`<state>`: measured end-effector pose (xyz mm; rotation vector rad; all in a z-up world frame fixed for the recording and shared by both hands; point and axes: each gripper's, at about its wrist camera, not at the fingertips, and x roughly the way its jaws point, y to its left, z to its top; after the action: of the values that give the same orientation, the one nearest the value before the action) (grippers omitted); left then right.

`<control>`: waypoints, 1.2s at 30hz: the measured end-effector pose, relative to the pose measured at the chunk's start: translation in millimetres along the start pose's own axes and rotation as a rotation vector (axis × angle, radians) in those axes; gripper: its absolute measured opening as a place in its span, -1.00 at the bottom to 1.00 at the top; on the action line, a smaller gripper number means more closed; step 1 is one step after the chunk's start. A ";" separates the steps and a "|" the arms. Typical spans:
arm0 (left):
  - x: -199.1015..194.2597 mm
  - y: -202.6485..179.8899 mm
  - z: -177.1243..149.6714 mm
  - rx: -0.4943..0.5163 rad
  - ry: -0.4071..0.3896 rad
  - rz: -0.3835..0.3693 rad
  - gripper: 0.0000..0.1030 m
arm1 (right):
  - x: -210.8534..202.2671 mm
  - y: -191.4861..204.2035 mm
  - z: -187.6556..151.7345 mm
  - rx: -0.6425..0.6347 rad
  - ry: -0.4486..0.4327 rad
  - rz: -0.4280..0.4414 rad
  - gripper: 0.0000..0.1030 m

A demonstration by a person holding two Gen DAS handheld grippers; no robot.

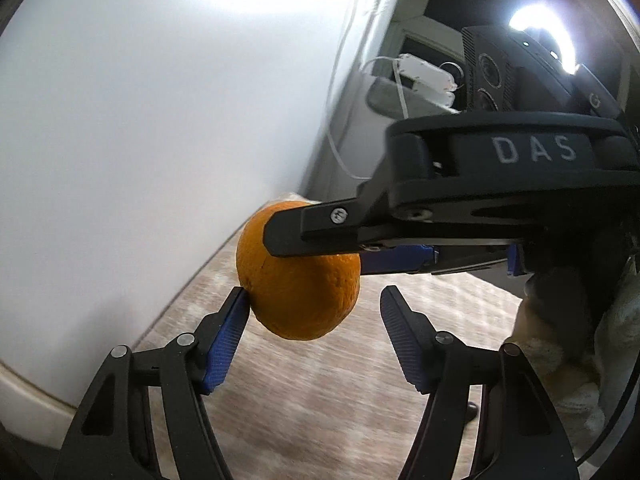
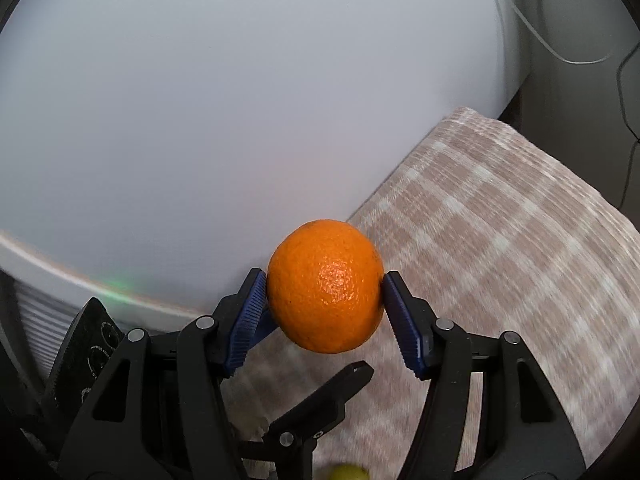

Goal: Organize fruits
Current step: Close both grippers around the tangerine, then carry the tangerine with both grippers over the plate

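Note:
An orange (image 2: 325,286) hangs above a checked beige cloth (image 2: 500,260), and my right gripper (image 2: 325,284) is shut on it, one blue pad pressing each side. In the left wrist view the same orange (image 1: 298,292) shows with a black finger (image 1: 320,224) of the right gripper across its top. My left gripper (image 1: 314,292) stands open just below the fruit. Its left pad (image 1: 228,336) meets the orange's edge, and its right pad (image 1: 404,336) is clear of it. One left finger (image 2: 340,388) shows under the orange in the right wrist view.
A large white rounded surface (image 2: 200,120) fills the left and back. A yellow-green fruit (image 2: 346,472) peeks in at the bottom edge of the right wrist view. Cables (image 2: 560,40) hang at the far right. A white power strip (image 1: 424,76) lies on a shelf behind.

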<state>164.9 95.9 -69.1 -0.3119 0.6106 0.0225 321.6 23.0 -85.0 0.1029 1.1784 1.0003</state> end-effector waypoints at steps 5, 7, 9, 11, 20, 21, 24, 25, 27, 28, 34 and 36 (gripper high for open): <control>-23.4 -23.7 -6.4 0.024 -0.022 -0.033 0.31 | -43.9 11.1 -28.9 -0.008 -0.040 -0.018 0.18; -31.0 -35.3 -11.9 0.034 -0.026 -0.051 0.31 | -60.7 13.0 -39.8 -0.008 -0.060 -0.033 0.16; -34.7 -42.4 -15.1 0.049 -0.024 -0.063 0.31 | -72.2 12.1 -45.3 0.003 -0.075 -0.042 0.16; -39.2 -54.7 -19.8 0.069 -0.020 -0.080 0.30 | -85.7 6.7 -57.2 0.021 -0.093 -0.044 0.16; -53.0 -105.8 -43.3 0.146 0.006 -0.177 0.28 | -146.2 -9.3 -106.3 0.074 -0.172 -0.092 0.16; -54.8 -111.2 -47.2 0.154 0.010 -0.188 0.28 | -151.4 -12.8 -112.1 0.084 -0.179 -0.097 0.16; -59.7 -129.1 -56.6 0.176 0.022 -0.217 0.27 | -166.1 -16.1 -128.7 0.106 -0.199 -0.111 0.16; -57.6 -135.0 -58.2 0.184 0.025 -0.222 0.27 | -171.0 -18.3 -135.8 0.116 -0.207 -0.116 0.16; -57.9 -146.2 -65.1 0.198 0.035 -0.235 0.27 | -178.8 -22.4 -148.5 0.134 -0.217 -0.123 0.16; -58.5 -150.2 -68.2 0.206 0.040 -0.241 0.27 | -181.9 -24.5 -153.8 0.140 -0.222 -0.125 0.16; -64.1 -167.9 -83.6 0.226 0.065 -0.262 0.26 | -193.6 -30.9 -178.7 0.176 -0.236 -0.125 0.16; -63.8 -171.5 -88.6 0.230 0.076 -0.266 0.26 | -193.9 -32.7 -185.1 0.182 -0.234 -0.126 0.16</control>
<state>82.1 -89.1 -53.2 -0.1693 0.6361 -0.3142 187.5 -207.7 -43.1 0.2792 1.0449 0.7474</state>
